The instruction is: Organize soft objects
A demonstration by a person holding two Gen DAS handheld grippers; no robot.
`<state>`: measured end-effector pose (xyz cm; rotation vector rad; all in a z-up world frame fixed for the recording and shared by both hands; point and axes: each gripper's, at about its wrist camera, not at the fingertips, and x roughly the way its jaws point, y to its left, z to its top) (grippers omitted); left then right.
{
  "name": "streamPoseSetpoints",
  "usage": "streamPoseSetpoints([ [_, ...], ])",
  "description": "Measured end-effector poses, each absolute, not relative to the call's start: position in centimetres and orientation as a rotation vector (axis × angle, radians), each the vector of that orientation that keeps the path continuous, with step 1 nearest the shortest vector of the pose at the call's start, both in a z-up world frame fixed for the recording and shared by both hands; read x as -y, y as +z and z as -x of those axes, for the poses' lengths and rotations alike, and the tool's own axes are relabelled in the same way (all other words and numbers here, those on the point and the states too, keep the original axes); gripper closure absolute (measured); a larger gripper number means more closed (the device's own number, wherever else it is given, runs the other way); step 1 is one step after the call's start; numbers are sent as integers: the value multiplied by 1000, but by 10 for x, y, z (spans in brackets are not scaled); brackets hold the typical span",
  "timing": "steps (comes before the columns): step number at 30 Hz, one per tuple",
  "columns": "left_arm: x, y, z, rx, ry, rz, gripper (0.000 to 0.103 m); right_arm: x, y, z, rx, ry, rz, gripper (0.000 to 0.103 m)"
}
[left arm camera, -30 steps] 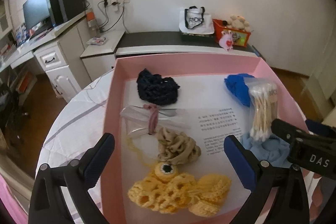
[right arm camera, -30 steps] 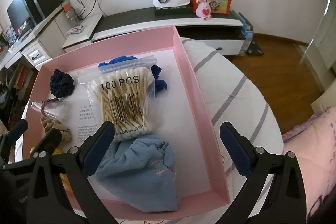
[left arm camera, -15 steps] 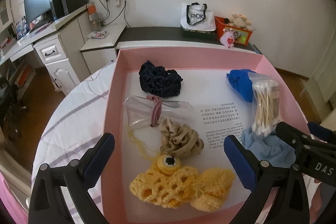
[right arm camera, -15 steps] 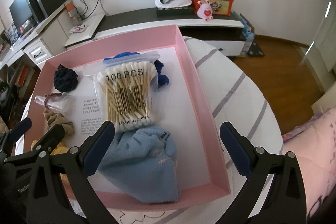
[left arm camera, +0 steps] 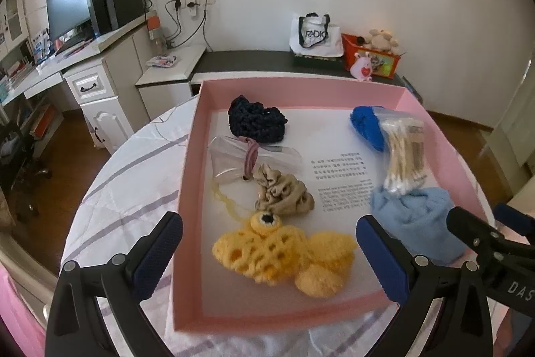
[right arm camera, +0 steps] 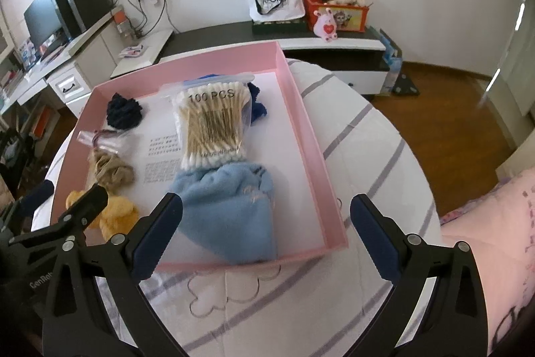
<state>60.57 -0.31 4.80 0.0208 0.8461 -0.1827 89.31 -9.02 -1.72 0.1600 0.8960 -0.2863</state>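
Both the left gripper (left arm camera: pixel 269 251) and the right gripper (right arm camera: pixel 265 228) are held with jaws wide above the pink tray (left arm camera: pixel 187 176) of soft items.

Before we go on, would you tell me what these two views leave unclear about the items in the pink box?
- Royal-blue item: right wrist view, mostly behind the cotton swab bag; its kind is unclear.
- Printed sheet: left wrist view, text too small to read.
- Yellow crochet piece: right wrist view, partly hidden by the left gripper's finger.
- Light-blue cloth: left wrist view, its near end is behind the right gripper.
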Motion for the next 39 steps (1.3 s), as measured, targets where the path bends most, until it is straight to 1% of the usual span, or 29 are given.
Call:
streamPoseSetpoints([
  [12, -6, 75, -534, -757, -148, -27, 0, 76, 8, -835, -811, -281, -145, 2],
  [16, -12, 90, -501, -696, -131, -15, 0, 69, 16, -815, -782, -291, -125, 1],
  [33, -41, 155, -356, -479, -191, 4, 0, 19, 90, -695, -480, -284, -23, 0],
  [39, -56, 177, -304, -369, -201, 22, 0, -4, 111, -664, -370, -260, 19, 0],
])
